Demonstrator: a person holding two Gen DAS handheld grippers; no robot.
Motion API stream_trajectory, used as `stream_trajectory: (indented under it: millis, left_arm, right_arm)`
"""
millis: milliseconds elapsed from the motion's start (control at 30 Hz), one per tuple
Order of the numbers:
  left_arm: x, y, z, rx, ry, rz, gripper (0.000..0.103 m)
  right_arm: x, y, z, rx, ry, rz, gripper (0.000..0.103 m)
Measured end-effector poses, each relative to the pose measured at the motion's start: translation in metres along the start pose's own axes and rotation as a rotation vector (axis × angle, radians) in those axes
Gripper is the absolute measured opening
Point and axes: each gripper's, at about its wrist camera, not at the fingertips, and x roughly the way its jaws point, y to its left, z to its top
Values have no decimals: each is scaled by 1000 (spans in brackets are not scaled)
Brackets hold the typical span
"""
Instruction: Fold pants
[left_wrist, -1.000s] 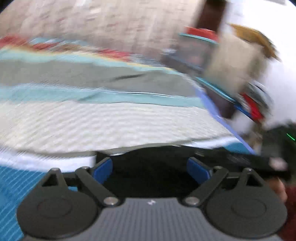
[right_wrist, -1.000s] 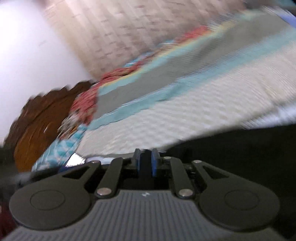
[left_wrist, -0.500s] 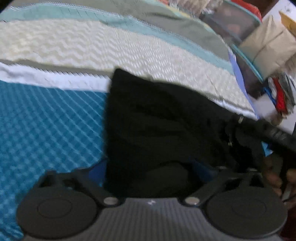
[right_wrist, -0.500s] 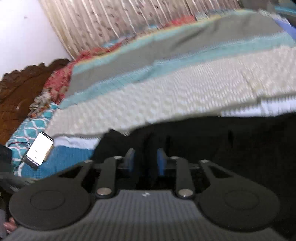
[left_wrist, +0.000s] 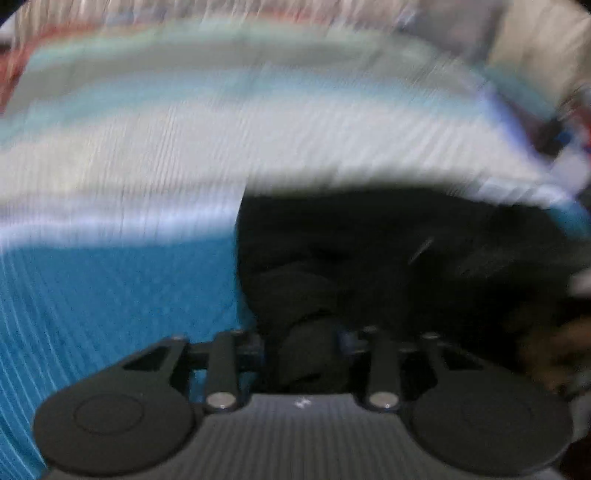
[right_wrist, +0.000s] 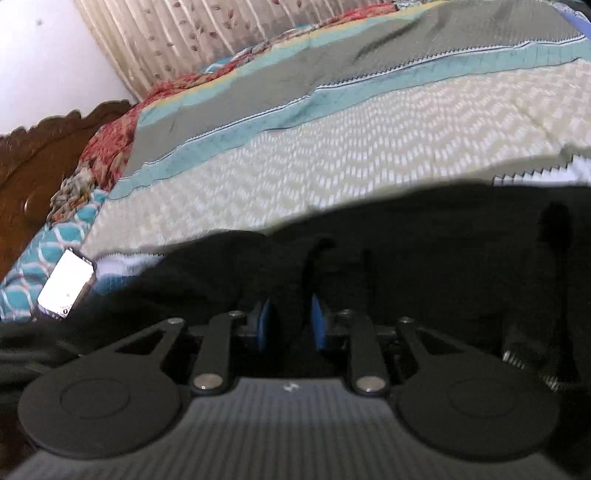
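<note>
The black pants (left_wrist: 388, 251) lie bunched on the striped bedspread (left_wrist: 184, 147). In the blurred left wrist view my left gripper (left_wrist: 303, 343) has its jaws closed in on a fold of the black cloth at the pants' left edge. In the right wrist view the pants (right_wrist: 424, 240) spread across the lower half of the frame. My right gripper (right_wrist: 290, 317) holds its blue pads (right_wrist: 263, 325) a little apart, with black cloth bunched between them.
A lit phone (right_wrist: 65, 285) lies on the bed at the left. A carved wooden headboard (right_wrist: 33, 155) and a curtain (right_wrist: 192, 40) stand behind the bed (right_wrist: 332, 158). Blurred clutter (left_wrist: 554, 122) shows beside the bed at the right.
My left gripper's jaws have closed from wide open onto a fold of the pants. My right gripper's jaws have parted a little. Both views have shifted over the bed.
</note>
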Motion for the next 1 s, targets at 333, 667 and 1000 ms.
stream_trajectory:
  millis: [333,667,1000]
  left_arm:
    - [-83,42,32,-133,-212,17,78]
    - [-49,-29,101,-61,-147,-193,78]
    - [2,-195,126,254,-68,-403,78]
  right_arm:
    - [-149,-68,13,108,-310,-103,55]
    - [-204,-178,-61,542,-366,-248,69]
    - [-204,-171,-62,408,-275,-204,15]
